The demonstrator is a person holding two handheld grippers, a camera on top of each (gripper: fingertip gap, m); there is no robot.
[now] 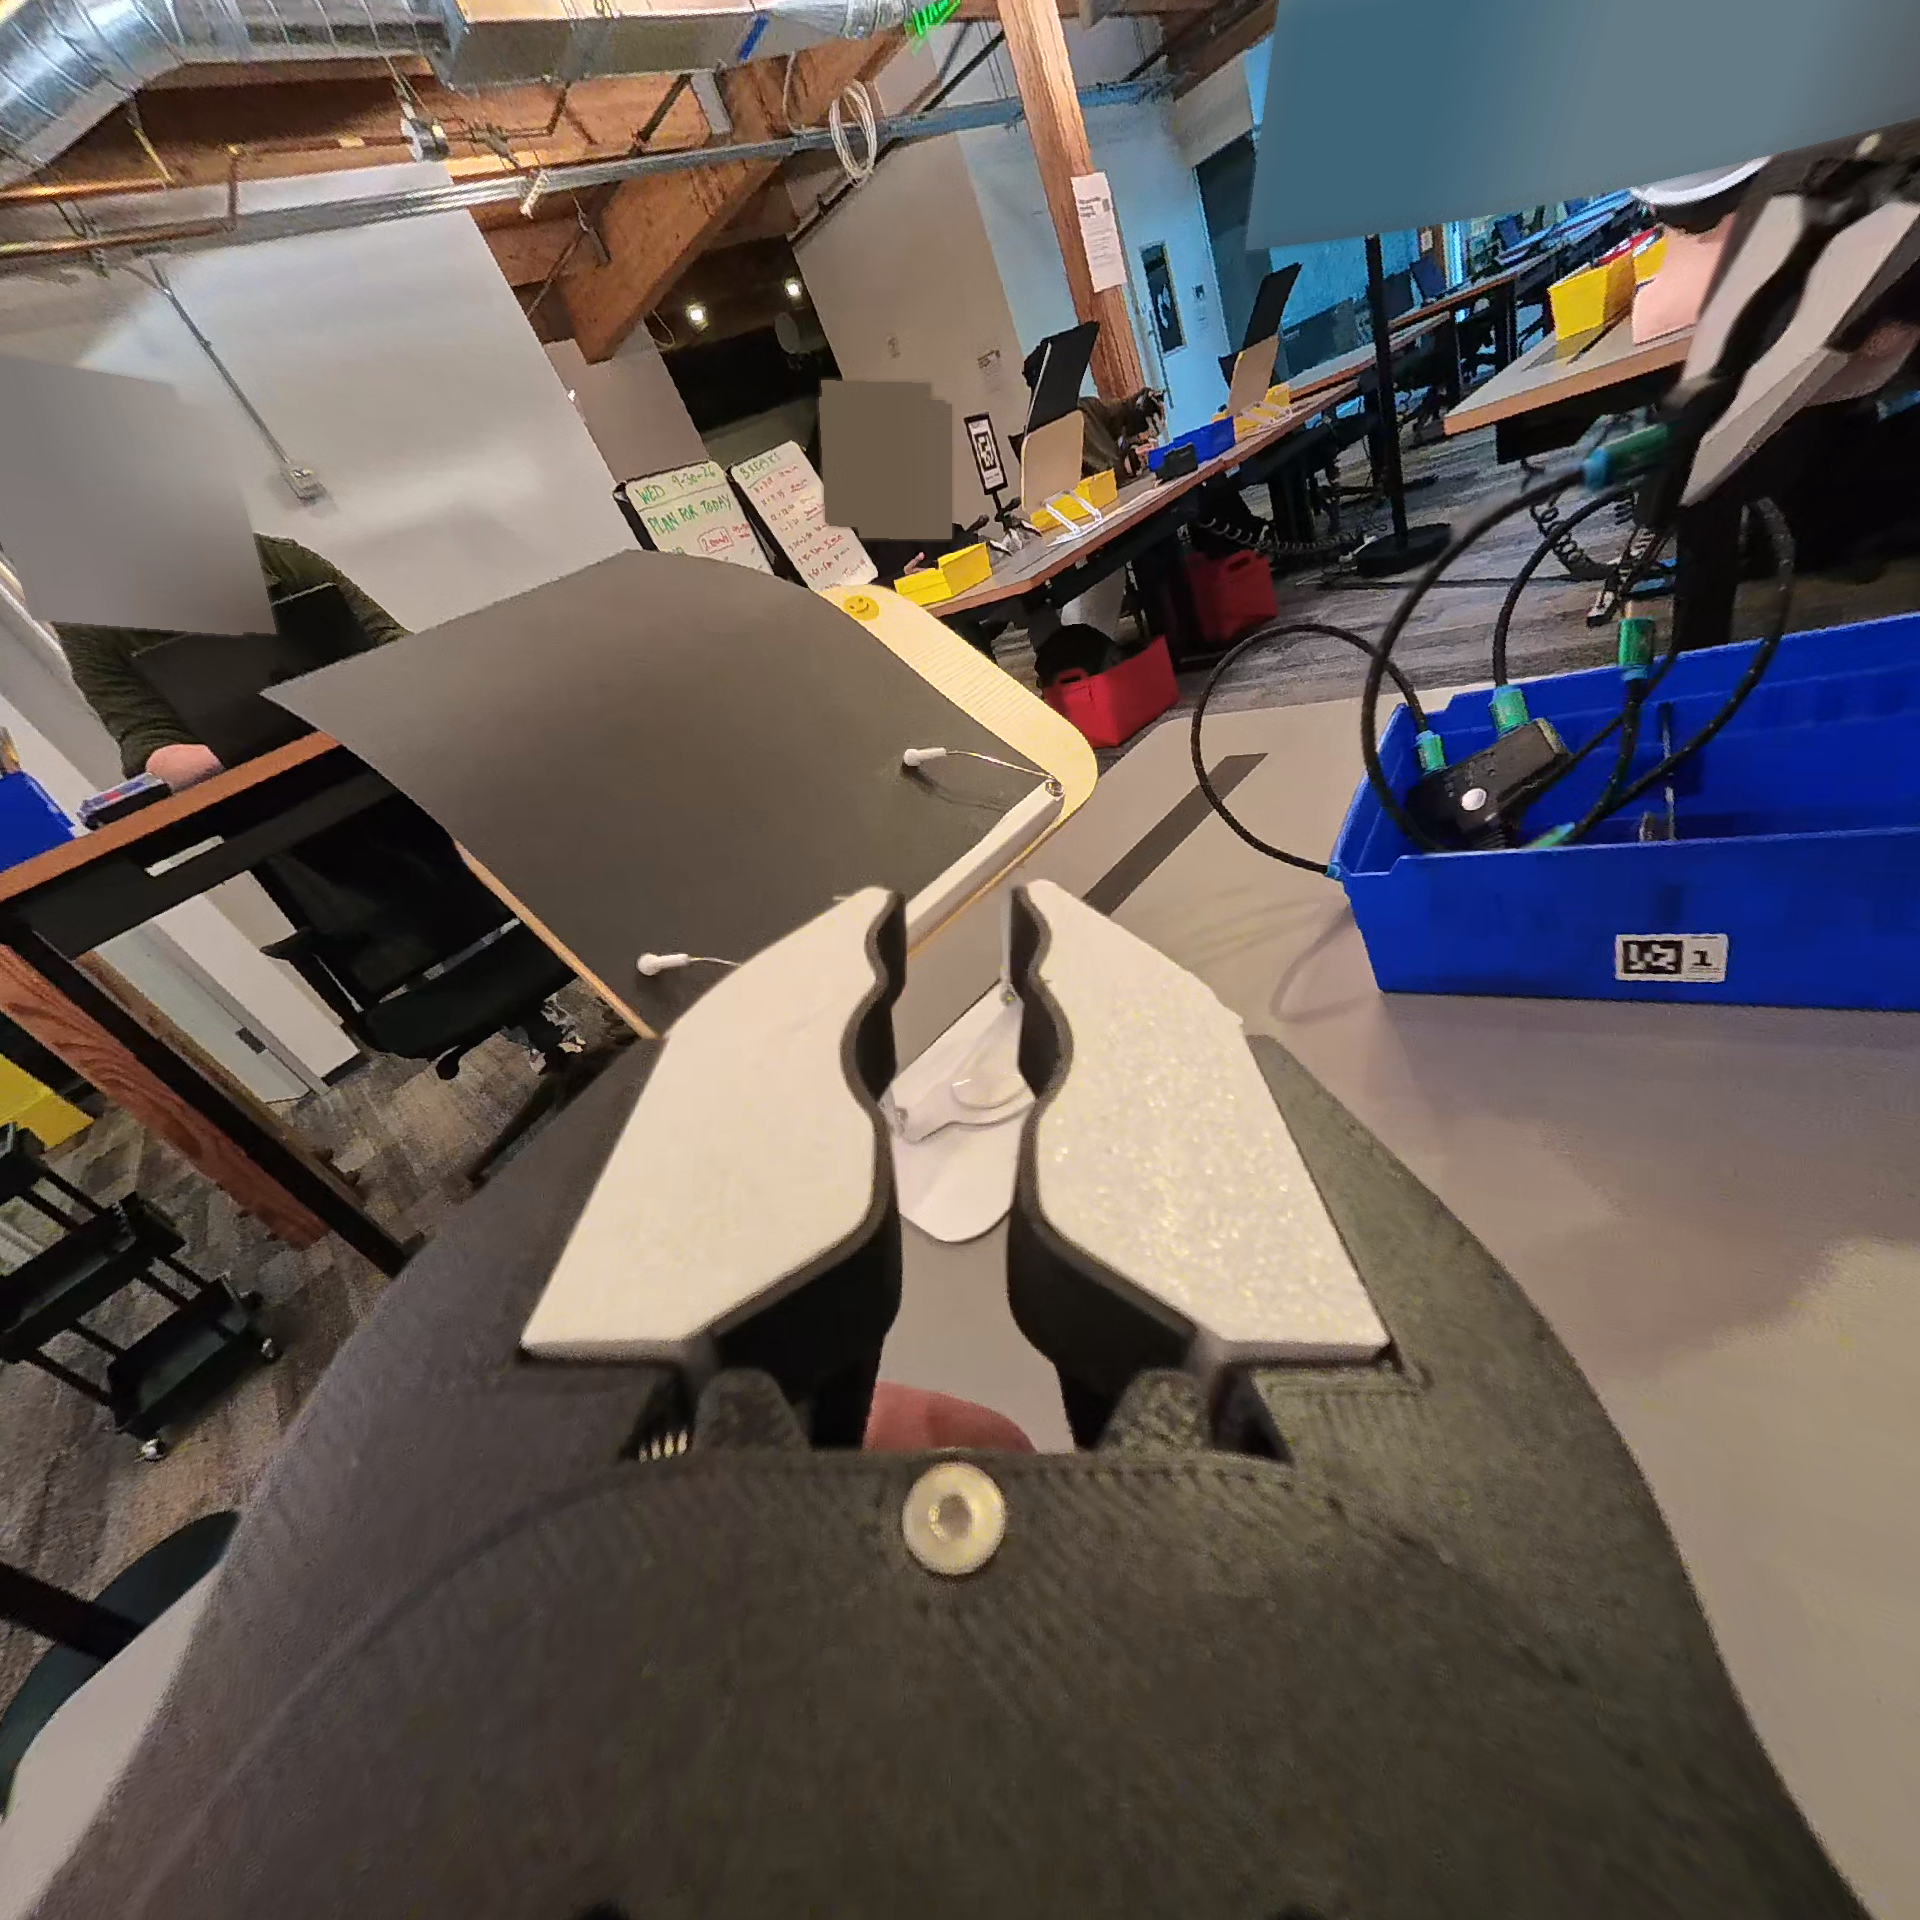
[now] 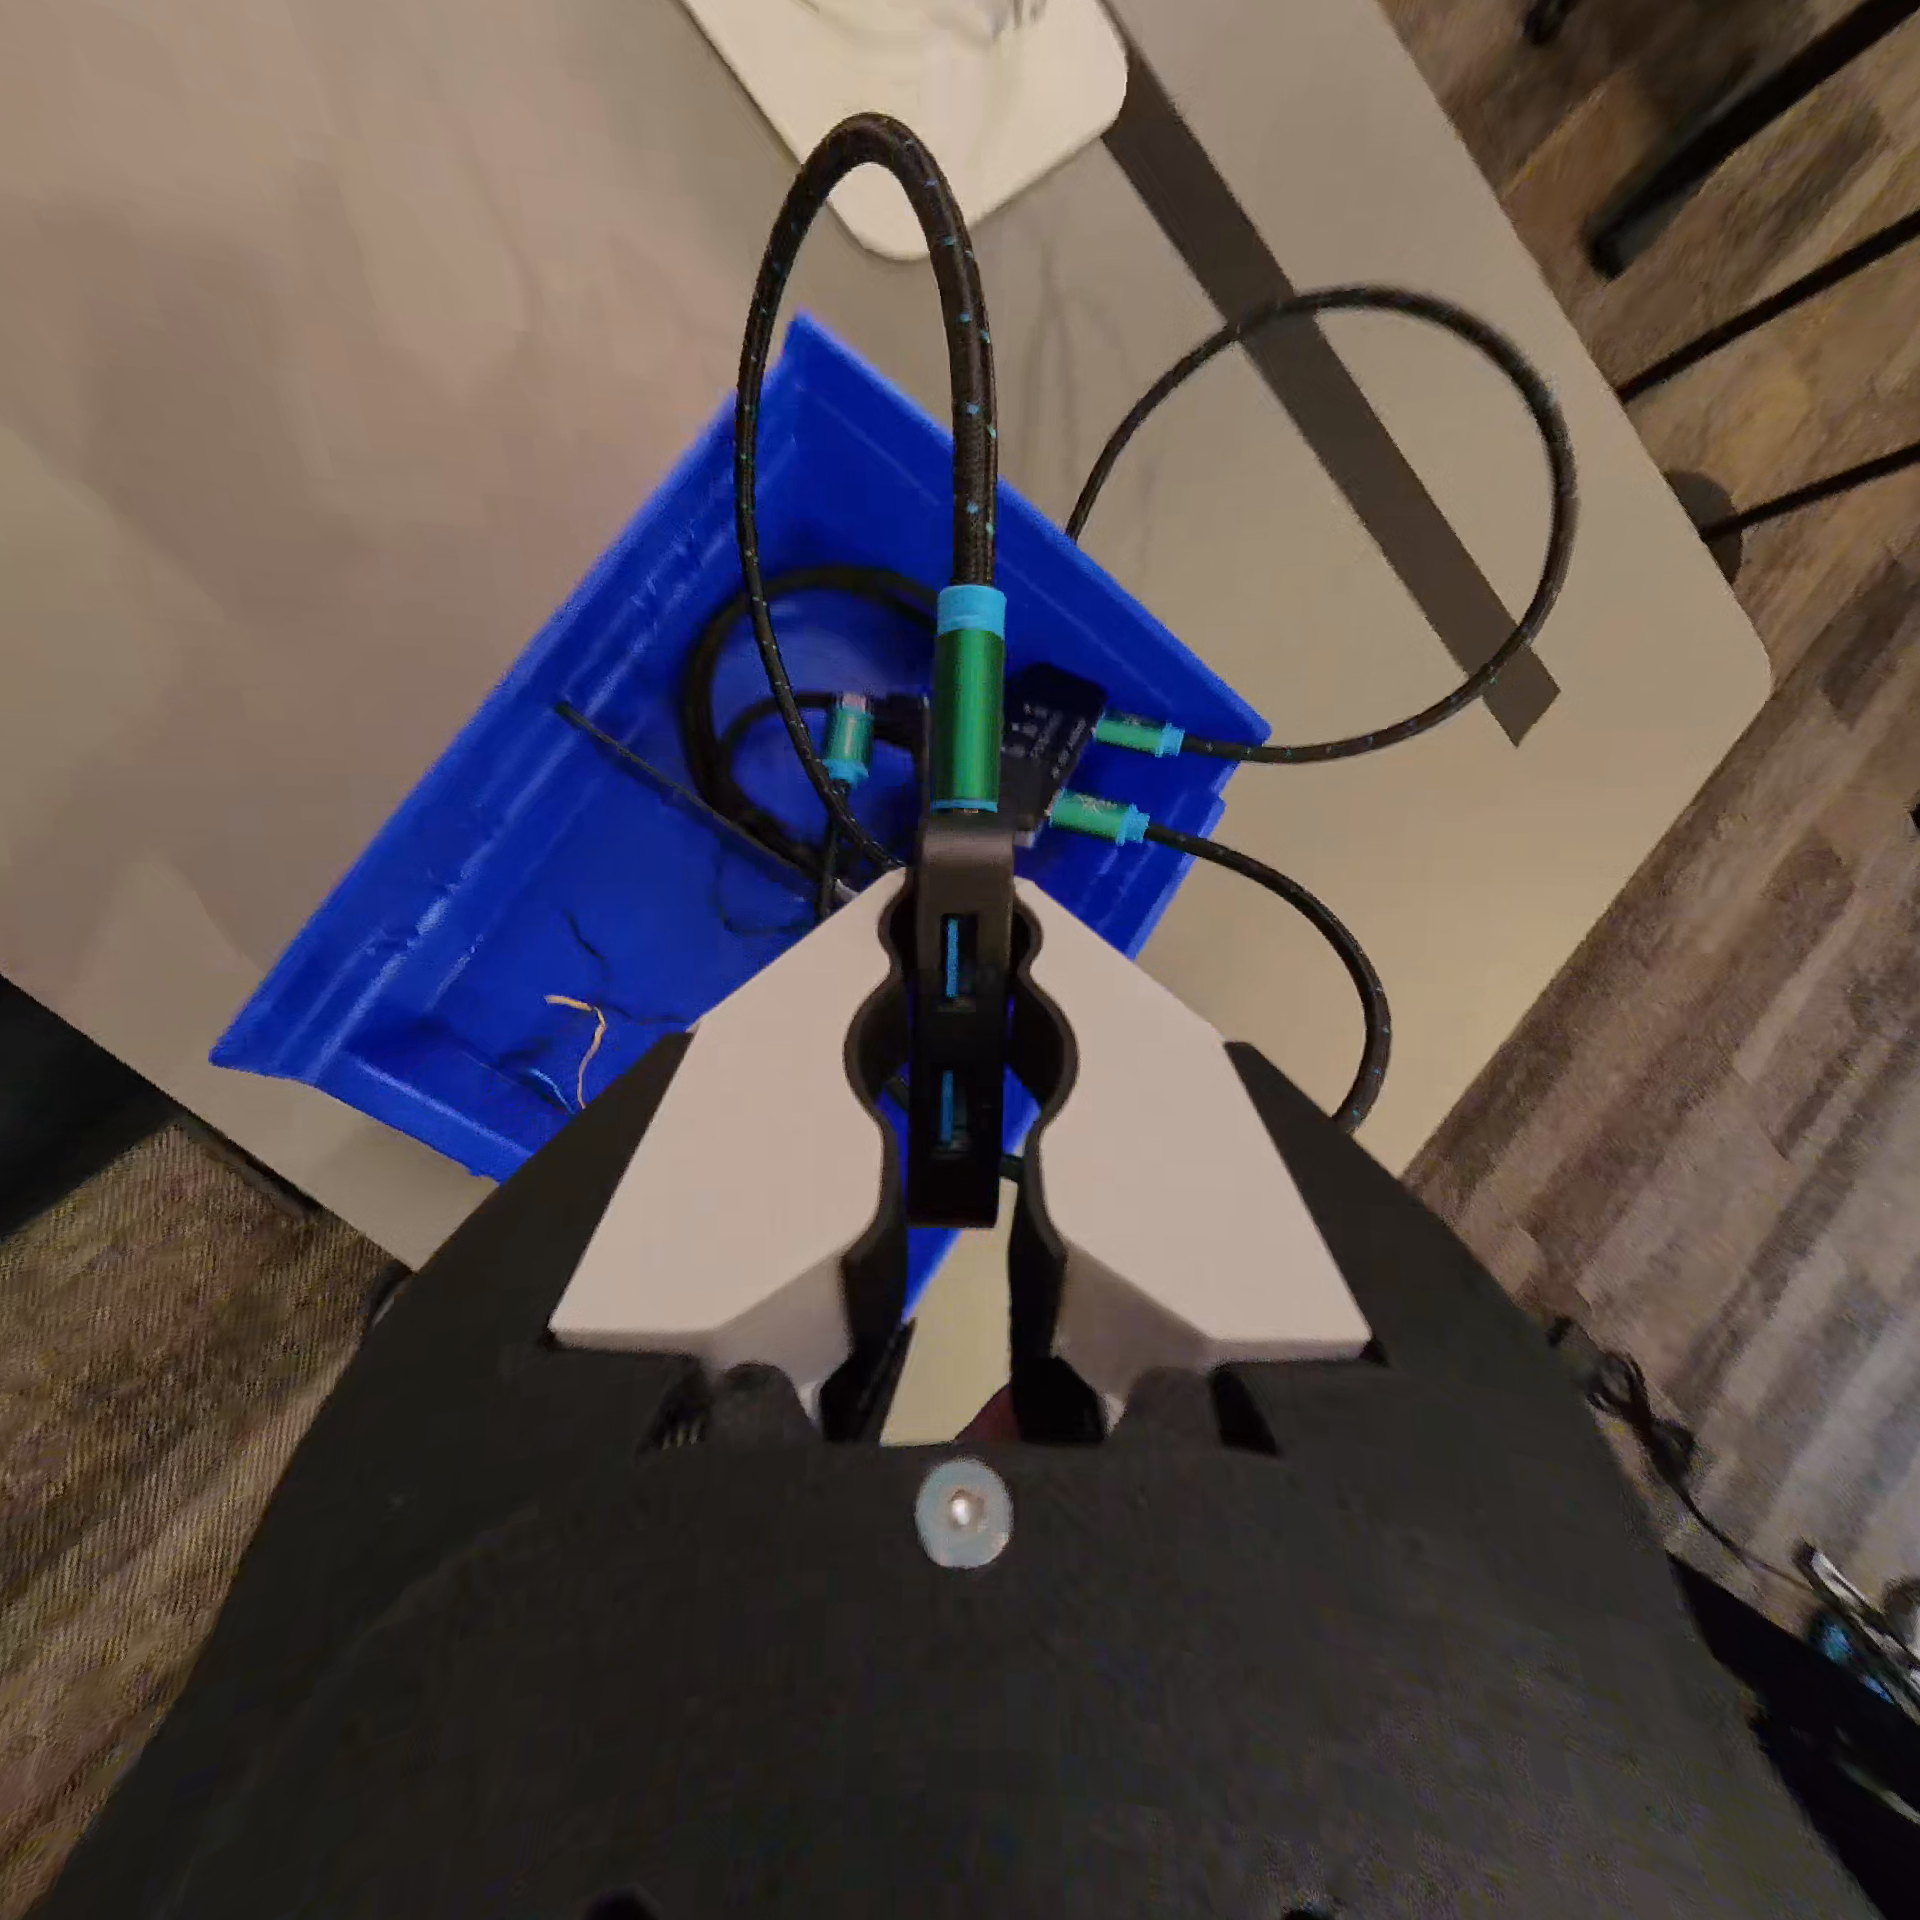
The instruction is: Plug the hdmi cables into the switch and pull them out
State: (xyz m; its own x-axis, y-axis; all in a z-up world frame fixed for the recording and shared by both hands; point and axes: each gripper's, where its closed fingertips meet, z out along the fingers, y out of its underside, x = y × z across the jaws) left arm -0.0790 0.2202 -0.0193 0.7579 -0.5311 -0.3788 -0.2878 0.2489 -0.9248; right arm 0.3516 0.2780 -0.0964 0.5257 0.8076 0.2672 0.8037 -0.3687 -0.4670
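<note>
My right gripper (image 2: pixel 956 914) is raised above the blue bin (image 2: pixel 499 883), and its fingers (image 2: pixel 748 1122) are clamped on a slim black adapter (image 2: pixel 961 1049) with two blue ports facing my camera. A green-sleeved plug (image 2: pixel 966 717) sits in the adapter's far end at 12 o'clock, and its braided black cable (image 2: pixel 769 343) loops up and back down into the bin. Below, the black switch (image 2: pixel 1049 717) lies inside the bin toward its 2 o'clock corner; two green connectors (image 2: pixel 1132 736) stick out of its right side, and their cables run over the bin wall onto the grey worktop (image 2: pixel 312 416), one curling in a wide loop at 1 o'clock. Another green connector (image 2: pixel 847 740) lies just left of the switch; I cannot tell whether it is seated. My left gripper (image 1: pixel 956 914) hovers over the worktop well away from the bin, fingers slightly apart with nothing between them, pointing at a white stand base (image 1: pixel 961 1153). From that side the bin sits at 2 o'clock, with the right gripper hanging above it at the upper right corner.
</note>
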